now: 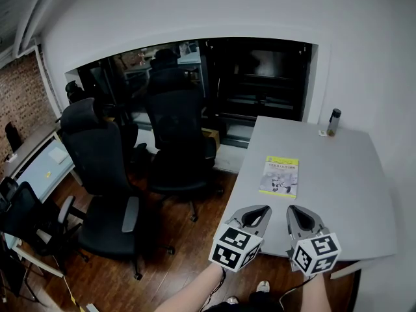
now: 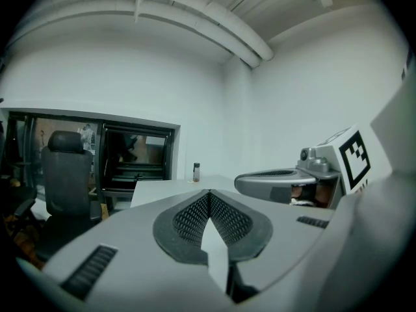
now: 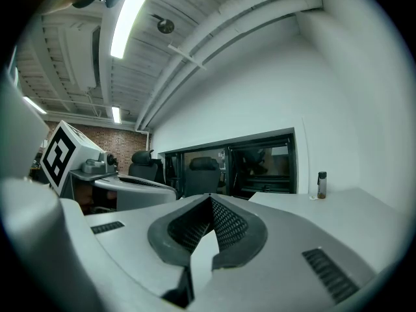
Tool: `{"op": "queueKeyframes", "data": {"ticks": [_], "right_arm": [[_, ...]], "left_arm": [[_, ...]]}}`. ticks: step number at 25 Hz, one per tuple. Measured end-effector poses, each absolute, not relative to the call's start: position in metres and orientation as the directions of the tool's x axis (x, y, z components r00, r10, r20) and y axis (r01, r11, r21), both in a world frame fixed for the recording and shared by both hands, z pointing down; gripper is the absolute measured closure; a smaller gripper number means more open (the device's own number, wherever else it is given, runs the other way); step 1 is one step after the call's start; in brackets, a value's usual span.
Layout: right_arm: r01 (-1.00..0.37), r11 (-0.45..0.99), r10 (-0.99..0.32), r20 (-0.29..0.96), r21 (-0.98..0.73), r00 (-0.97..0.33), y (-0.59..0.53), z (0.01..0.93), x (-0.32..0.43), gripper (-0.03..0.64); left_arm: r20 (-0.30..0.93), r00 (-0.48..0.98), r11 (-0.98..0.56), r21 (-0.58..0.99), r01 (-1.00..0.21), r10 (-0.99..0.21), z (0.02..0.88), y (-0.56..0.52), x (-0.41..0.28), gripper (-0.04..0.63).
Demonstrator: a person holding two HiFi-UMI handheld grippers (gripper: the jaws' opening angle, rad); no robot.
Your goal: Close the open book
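Observation:
A thin book point(image 1: 279, 176) with a yellow and white cover lies flat on the grey table point(image 1: 351, 181), cover up. My left gripper point(image 1: 262, 208) hovers at the table's near edge, short of the book, shut with nothing in it. My right gripper point(image 1: 296, 208) is beside it at the same height, also shut and empty. In the left gripper view the mesh pads point(image 2: 195, 216) meet at the tip point(image 2: 209, 192), and the right gripper point(image 2: 286, 181) shows alongside. The right gripper view has its tip point(image 3: 210, 197) shut too. The book is hidden in both gripper views.
A small dark bottle point(image 1: 333, 122) stands at the table's far corner by the white wall, and shows too as the bottle point(image 2: 196, 171) and the bottle point(image 3: 321, 184). Black office chairs point(image 1: 97, 168) stand on the wooden floor to the left. Dark windows point(image 1: 260, 77) lie behind.

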State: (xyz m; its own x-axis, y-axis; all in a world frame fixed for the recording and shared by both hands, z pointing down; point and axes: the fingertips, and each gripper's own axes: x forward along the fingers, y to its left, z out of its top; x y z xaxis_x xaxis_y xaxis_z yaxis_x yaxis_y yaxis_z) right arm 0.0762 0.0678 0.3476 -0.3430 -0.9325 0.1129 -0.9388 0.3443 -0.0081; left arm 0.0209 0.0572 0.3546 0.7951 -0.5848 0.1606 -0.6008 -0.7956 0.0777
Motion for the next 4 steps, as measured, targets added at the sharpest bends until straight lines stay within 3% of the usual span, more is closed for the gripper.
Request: {"op": "queueKeyframes", "data": {"ticks": [4], "right_arm": [[-0.938, 0.347, -0.932, 0.106, -0.005, -0.345, 0.0702, 0.3436, 0.0761, 0.614]], "left_arm": [[0.158, 0.796, -0.796, 0.079, -0.600, -0.584, 0.3513, 0.0595, 0.0210, 0.591]]}}
